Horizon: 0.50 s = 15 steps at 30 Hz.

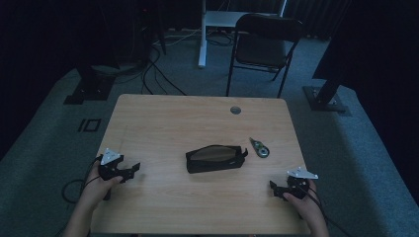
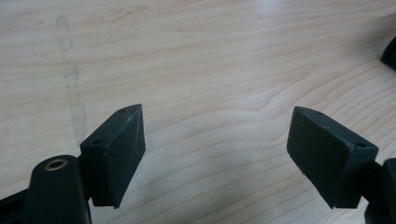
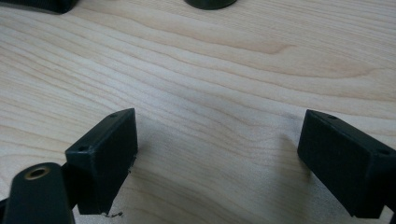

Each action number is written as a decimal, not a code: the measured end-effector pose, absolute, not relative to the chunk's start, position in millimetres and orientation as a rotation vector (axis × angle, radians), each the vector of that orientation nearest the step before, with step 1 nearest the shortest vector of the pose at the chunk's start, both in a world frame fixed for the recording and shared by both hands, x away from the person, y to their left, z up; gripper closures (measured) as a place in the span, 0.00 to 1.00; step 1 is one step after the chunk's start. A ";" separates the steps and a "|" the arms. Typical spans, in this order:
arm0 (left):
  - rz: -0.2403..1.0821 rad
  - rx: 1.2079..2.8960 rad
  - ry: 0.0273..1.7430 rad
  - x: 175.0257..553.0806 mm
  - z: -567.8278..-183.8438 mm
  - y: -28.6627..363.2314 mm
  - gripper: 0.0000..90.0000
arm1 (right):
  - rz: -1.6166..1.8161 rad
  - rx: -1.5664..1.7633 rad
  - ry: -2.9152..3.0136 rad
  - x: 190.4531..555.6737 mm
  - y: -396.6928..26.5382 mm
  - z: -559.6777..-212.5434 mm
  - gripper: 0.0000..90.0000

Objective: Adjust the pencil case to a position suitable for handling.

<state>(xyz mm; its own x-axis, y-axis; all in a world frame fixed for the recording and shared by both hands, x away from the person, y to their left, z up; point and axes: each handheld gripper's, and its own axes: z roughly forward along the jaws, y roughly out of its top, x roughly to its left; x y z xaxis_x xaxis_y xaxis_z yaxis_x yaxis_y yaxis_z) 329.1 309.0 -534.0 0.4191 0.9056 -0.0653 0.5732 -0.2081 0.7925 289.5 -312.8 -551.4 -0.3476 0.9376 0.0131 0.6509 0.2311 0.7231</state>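
Gaping over bare wood, both grippers (image 1: 129, 173) (image 1: 275, 190) hold nothing; high view adds a pouch (image 1: 216, 158) between.

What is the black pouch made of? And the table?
The black pouch looks like soft fabric, maybe nylon: dull, slightly saggy, with a browner panel on top. The table looks like pale wood or a wood-look laminate: smooth, with wavy grain lines and a faint sheen.

The table (image 1: 163, 123) is pale wood-grain laminate, smooth with a soft sheen, marked by a faint dull smear toward ten o'clock. The dark pouch (image 1: 216, 158) at its centre looks like matt cloth. The left gripper (image 2: 217, 156) and right gripper (image 3: 219, 161) have matt black, plastic-looking pads.
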 end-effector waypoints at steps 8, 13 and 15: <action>0.550 1.923 1.292 326.9 -540.3 313.3 0.22 | 0.904 1.458 2.083 289.9 -312.4 -551.4 0.13; 0.554 1.943 1.302 327.9 -542.8 312.3 0.22 | 0.904 1.458 2.083 290.0 -312.4 -551.4 0.13; 0.565 1.947 1.298 328.6 -542.8 311.3 0.22 | 0.904 1.458 2.083 290.0 -312.4 -551.4 0.13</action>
<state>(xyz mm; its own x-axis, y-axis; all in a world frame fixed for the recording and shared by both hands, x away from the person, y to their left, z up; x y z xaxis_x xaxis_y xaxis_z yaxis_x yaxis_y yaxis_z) 328.6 311.3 -542.8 0.3973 0.9172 -0.0305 0.6026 -0.2357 0.7625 290.0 -312.4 -551.4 -0.3479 0.9374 0.0138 0.6505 0.2308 0.7236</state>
